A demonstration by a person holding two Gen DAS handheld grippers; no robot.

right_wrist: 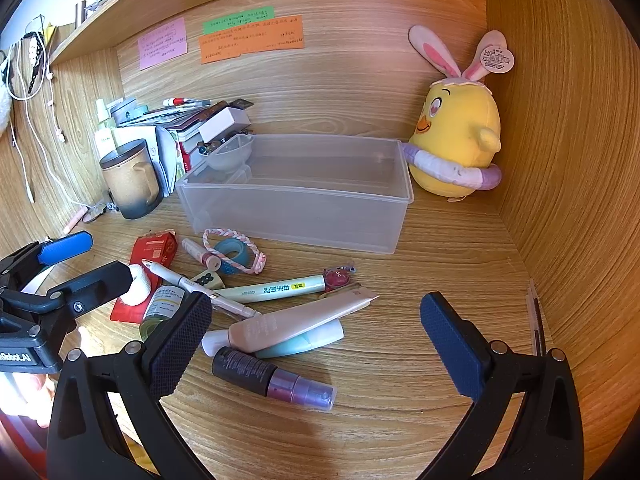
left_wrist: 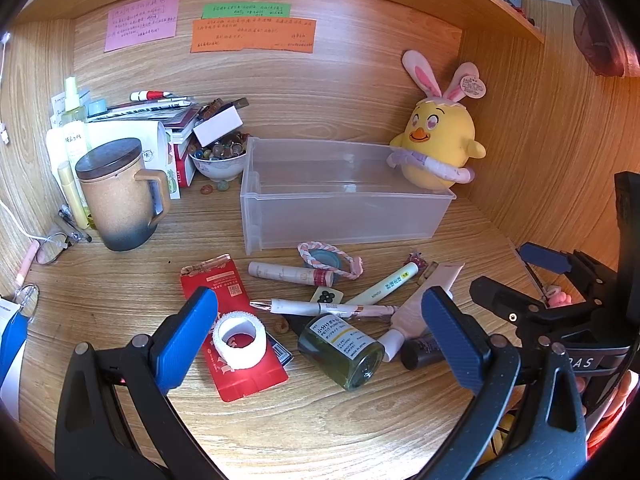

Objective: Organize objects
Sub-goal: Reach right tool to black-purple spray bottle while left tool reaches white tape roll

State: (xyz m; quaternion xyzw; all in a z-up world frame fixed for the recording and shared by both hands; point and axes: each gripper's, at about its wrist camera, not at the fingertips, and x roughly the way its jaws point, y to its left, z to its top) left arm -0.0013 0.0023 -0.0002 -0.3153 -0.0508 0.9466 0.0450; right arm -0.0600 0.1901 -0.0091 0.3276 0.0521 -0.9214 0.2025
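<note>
A clear plastic bin (left_wrist: 344,196) (right_wrist: 296,196) stands empty at the back of the wooden desk. In front of it lie loose items: a white tape roll (left_wrist: 239,339) on a red packet (left_wrist: 236,328), a green glass bottle (left_wrist: 340,350), a white pen (left_wrist: 320,307), a MINISO tube (right_wrist: 272,289), a pink tube (right_wrist: 296,322), a dark purple spray bottle (right_wrist: 272,378) and a braided ring (left_wrist: 330,260). My left gripper (left_wrist: 320,340) is open above the tape roll and bottle. My right gripper (right_wrist: 316,340) is open above the pink tube and spray bottle.
A yellow plush chick (left_wrist: 438,152) (right_wrist: 456,140) sits at the bin's right end. A lidded brown mug (left_wrist: 120,196), a bowl of beads (left_wrist: 218,156) and stacked books (left_wrist: 160,116) crowd the back left. Wooden walls close in the back and right.
</note>
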